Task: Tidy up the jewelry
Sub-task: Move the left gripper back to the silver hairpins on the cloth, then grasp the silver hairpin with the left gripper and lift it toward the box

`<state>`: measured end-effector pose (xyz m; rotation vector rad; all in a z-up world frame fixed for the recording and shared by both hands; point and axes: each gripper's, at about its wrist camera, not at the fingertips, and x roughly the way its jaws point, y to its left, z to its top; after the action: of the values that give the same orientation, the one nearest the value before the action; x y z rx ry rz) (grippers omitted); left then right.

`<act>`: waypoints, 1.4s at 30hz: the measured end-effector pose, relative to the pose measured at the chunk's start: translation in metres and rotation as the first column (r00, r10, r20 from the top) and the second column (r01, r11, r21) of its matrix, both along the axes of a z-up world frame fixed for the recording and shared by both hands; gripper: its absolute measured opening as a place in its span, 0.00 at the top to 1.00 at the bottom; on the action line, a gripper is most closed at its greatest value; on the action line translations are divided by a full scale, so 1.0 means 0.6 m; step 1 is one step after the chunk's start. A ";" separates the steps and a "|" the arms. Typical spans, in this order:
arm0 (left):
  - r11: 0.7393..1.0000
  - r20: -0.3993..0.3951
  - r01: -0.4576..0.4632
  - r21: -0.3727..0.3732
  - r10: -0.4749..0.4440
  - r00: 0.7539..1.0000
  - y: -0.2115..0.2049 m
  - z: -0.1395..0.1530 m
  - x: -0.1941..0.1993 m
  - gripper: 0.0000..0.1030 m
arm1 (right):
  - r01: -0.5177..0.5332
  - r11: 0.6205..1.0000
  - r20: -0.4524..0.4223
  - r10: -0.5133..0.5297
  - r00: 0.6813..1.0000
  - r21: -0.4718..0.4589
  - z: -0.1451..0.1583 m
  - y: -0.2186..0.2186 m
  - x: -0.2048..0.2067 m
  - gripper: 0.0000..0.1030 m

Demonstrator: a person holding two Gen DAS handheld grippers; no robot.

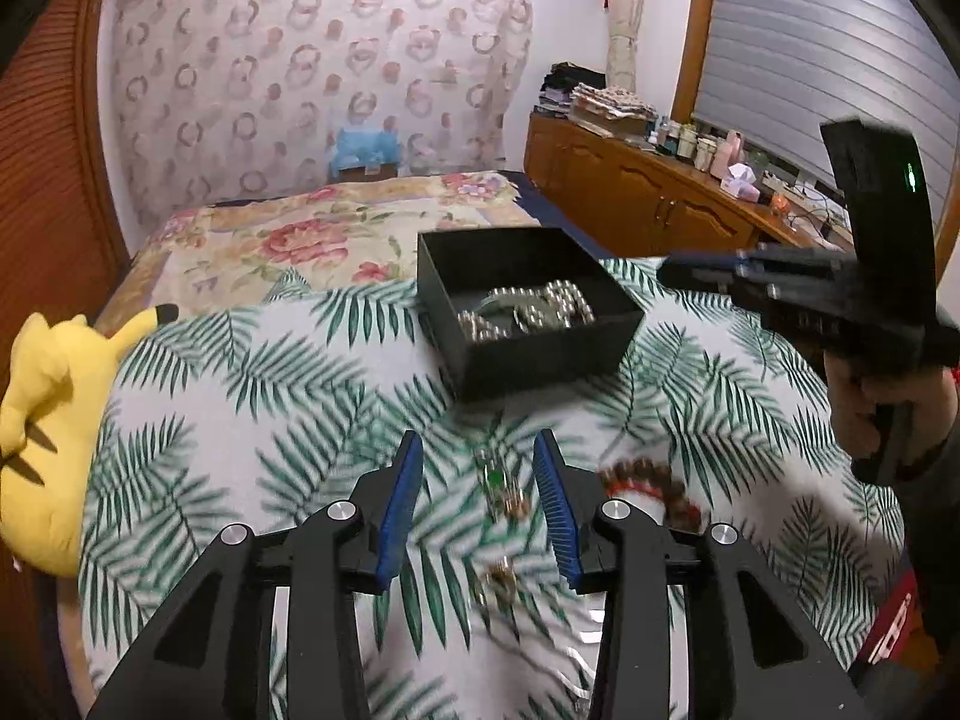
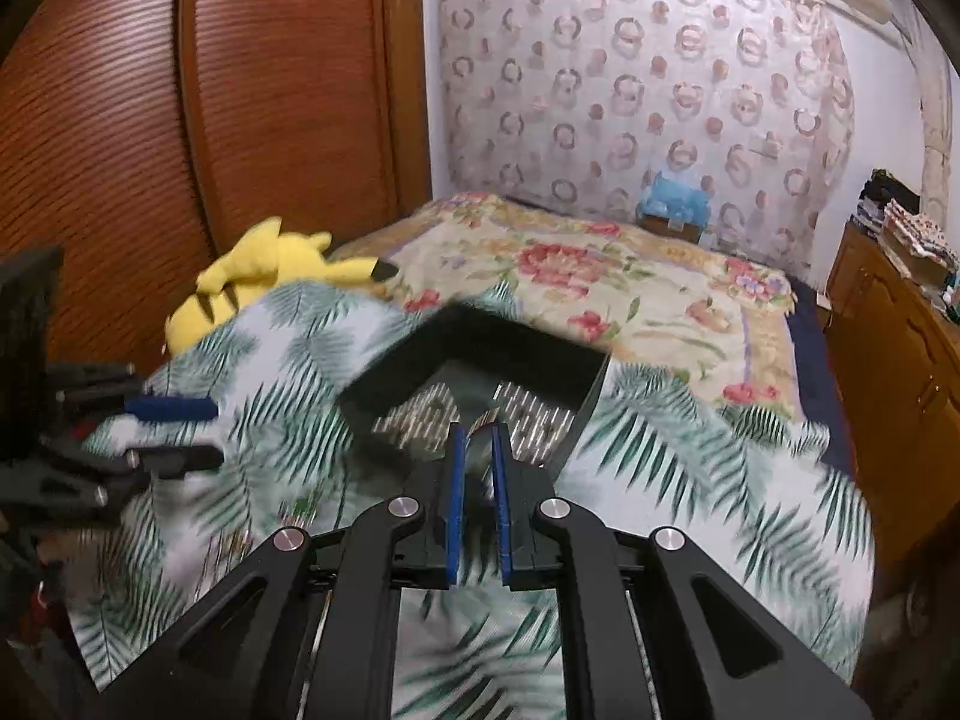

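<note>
A black open box (image 1: 528,312) holding silver bead jewelry (image 1: 540,309) sits on the leaf-print cloth. My left gripper (image 1: 477,450) is open above the cloth, its fingers on either side of a small green-stone piece (image 1: 501,486). A brown and red bead bracelet (image 1: 651,489) lies just right of it, and another small metal piece (image 1: 498,582) lies nearer. My right gripper (image 2: 478,438) is nearly shut with a narrow gap, near the box (image 2: 480,384); nothing shows clearly between its blue pads. It also shows in the left view (image 1: 690,273), to the right of the box.
A yellow plush toy (image 1: 54,420) lies at the cloth's left edge. A floral bedspread (image 1: 336,240) stretches behind the box. A wooden cabinet (image 1: 648,192) with clutter stands at the right, a wooden wardrobe (image 2: 180,120) at the left.
</note>
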<state>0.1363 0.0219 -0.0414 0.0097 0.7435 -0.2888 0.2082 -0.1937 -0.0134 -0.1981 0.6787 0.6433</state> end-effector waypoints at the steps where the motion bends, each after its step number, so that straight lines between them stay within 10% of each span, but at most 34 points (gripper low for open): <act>1: 1.000 0.002 0.001 0.003 -0.001 1.000 0.000 -0.004 -0.012 0.63 | -0.001 1.000 -0.007 0.001 1.000 0.002 -0.008 -0.002 -0.010 0.90; 27: 0.989 -0.034 0.143 0.038 -0.142 0.989 -0.084 -0.062 -0.136 0.62 | 0.098 0.994 -0.124 -0.092 0.988 0.042 -0.118 -0.057 -0.223 0.79; 42: 0.965 -0.049 0.116 0.234 -0.108 0.993 -0.121 -0.100 -0.126 0.68 | 0.085 0.996 -0.118 -0.082 0.990 0.022 -0.130 -0.053 -0.232 0.79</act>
<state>0.0609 -0.0509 -0.1014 0.2741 0.8109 -0.3075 0.0692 -0.2255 -0.0913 -0.1069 0.7865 0.5862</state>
